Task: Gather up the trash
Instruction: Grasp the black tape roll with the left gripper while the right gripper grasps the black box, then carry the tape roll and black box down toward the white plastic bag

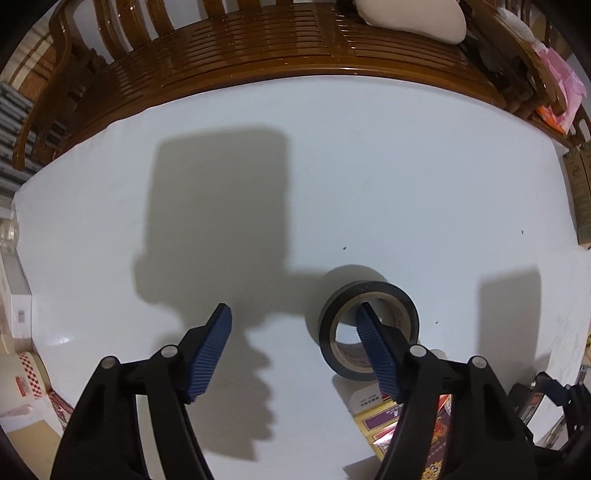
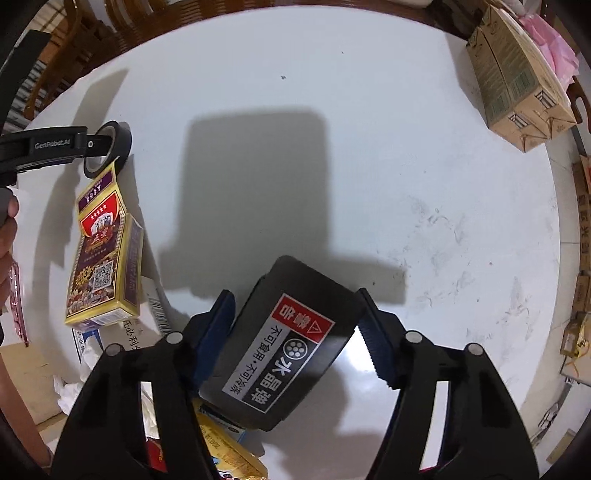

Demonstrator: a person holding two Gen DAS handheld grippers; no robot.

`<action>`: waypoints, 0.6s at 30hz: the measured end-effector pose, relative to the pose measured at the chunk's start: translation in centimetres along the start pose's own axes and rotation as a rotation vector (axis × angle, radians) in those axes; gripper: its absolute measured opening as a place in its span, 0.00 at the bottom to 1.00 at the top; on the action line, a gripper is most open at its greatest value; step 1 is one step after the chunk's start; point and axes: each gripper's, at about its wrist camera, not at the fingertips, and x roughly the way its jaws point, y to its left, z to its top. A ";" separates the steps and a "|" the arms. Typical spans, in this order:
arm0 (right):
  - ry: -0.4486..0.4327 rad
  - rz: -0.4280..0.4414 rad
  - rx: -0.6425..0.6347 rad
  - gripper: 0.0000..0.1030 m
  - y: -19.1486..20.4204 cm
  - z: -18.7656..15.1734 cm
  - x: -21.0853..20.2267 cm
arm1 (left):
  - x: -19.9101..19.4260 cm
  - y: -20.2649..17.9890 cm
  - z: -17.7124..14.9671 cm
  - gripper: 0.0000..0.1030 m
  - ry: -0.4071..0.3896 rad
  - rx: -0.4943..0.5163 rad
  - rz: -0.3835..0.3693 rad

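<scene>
A black tape roll [image 1: 369,325] lies on the white table [image 1: 369,184], resting partly on a purple and gold card box [image 1: 373,417]. My left gripper [image 1: 295,325] is open; its right finger [image 1: 373,343] reaches into the roll's hole and the left finger stands apart over bare table. In the right wrist view, my right gripper [image 2: 295,314] is shut on a black box with a red warning label [image 2: 284,343], held tilted above the table [image 2: 369,147]. The tape roll [image 2: 109,146] and card box [image 2: 103,266] sit at the far left.
A wooden bench [image 1: 258,48] with a pale cushion [image 1: 410,18] borders the table's far edge. Brown cartons [image 2: 517,77] stand at the right rim. Crumpled paper [image 2: 70,391], white boxes and other packets lie low left under the right gripper.
</scene>
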 end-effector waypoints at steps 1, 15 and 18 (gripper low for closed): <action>-0.004 0.000 -0.001 0.63 -0.1 0.0 0.0 | -0.1 0.0 0.0 0.64 -0.003 -0.001 -0.004; -0.053 0.017 -0.015 0.54 -1.3 -0.3 -0.8 | -0.5 -0.2 0.3 0.12 0.012 -0.049 -0.087; -0.075 0.016 0.001 0.54 -2.7 -0.6 -1.0 | -0.5 0.2 0.0 0.11 0.018 -0.064 -0.102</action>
